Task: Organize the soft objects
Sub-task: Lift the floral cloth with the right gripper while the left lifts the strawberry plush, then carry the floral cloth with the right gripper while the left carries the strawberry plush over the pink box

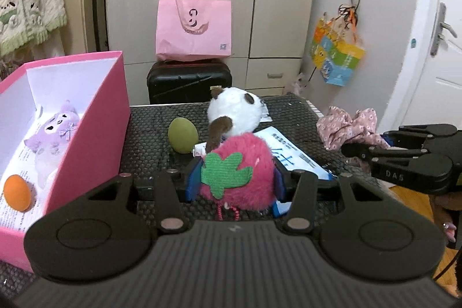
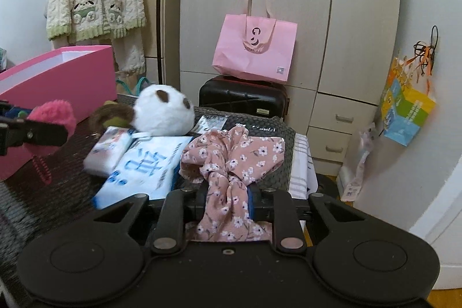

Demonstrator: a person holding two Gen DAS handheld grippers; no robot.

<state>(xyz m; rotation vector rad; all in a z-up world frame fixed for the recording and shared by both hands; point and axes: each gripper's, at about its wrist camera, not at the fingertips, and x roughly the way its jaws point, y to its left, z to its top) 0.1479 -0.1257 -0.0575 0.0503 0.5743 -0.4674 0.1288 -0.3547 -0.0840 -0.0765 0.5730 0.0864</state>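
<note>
Strawberry plush (image 1: 236, 175) sits clamped in the left tool (image 1: 234, 181) above the dark surface (image 1: 150, 134), the open pink box (image 1: 95, 117) lying at ten o'clock nearest this hand, while the right tool (image 2: 226, 199) pinches floral cloth (image 2: 231, 163).
</note>
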